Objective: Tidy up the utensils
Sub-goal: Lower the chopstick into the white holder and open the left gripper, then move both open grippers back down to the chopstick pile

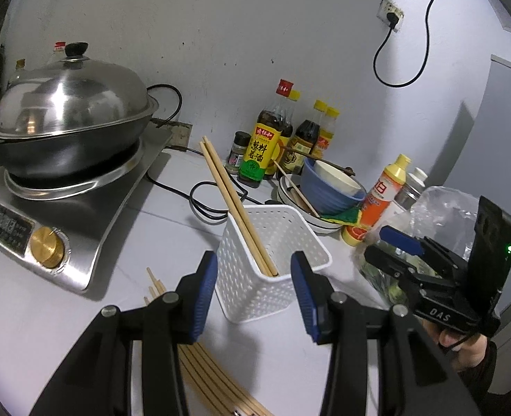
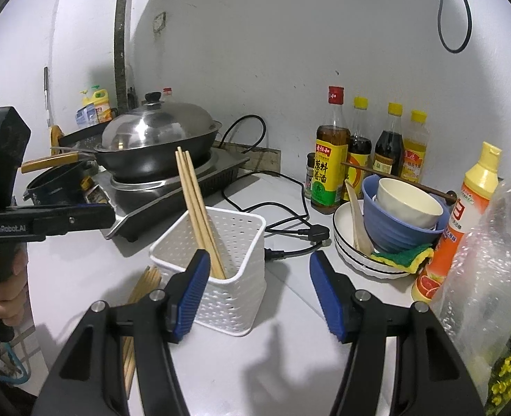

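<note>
Nearest the lens, the left gripper (image 1: 254, 291) has its jaws spread and pinches nothing; its blue pads frame the near corner of the white perforated basket (image 1: 272, 267) without touching it. The right gripper (image 2: 259, 296) likewise shows its jaws spread and empty, with the same basket (image 2: 220, 270) partly behind its left pad. Loose wooden chopsticks (image 1: 213, 378) lie flat on the pale tabletop (image 1: 134, 228) under the left gripper's frame, left of the basket. Several more chopsticks (image 1: 236, 204) stand in the basket, leaning up and to the left against its rim. In the left wrist view a hand (image 1: 463, 346) holds the right gripper's body at the right edge. Beyond the basket, a black power cord (image 2: 290, 225) lies coiled on the tabletop. To the right sits a white plate (image 2: 345, 239) carrying a blue bowl (image 2: 394, 228) with a white cup inside, and a yellow-green sponge (image 2: 404, 254). An orange squeeze bottle (image 2: 463, 218) stands beside a clear plastic bag (image 2: 491, 270). At left, a lidded wok (image 1: 71, 118) rests on an induction cooker (image 1: 64, 215). Sauce bottles (image 2: 369, 152) line the wall.
</note>
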A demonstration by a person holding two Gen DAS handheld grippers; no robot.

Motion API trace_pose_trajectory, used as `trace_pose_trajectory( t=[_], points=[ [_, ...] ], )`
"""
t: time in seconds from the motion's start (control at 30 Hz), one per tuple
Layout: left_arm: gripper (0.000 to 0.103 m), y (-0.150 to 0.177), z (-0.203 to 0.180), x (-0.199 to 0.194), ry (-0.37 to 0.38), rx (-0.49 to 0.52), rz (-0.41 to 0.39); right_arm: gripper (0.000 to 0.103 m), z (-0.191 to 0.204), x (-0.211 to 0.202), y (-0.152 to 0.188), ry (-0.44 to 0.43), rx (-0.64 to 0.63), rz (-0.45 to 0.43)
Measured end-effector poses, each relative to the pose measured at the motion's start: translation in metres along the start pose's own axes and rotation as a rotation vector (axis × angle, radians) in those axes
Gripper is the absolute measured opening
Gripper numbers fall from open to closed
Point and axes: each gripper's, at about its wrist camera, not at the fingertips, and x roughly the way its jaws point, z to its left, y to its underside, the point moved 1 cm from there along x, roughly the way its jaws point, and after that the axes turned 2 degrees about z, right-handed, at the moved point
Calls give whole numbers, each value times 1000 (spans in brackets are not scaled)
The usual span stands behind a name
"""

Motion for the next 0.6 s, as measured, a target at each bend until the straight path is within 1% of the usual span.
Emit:
trace_pose_trajectory(
  t=[0.2, 0.4, 0.6],
  points=[
    [43, 16, 4, -25, 13, -15, -25, 58, 16, -15, 6, 0, -22, 3],
    [43, 36, 15, -43, 16, -34, -29, 58, 38, -22, 18, -5, -45, 32],
    [43, 53, 29, -57, 18, -41, -24, 58, 56, -28, 24, -1, -58, 43]
  ],
)
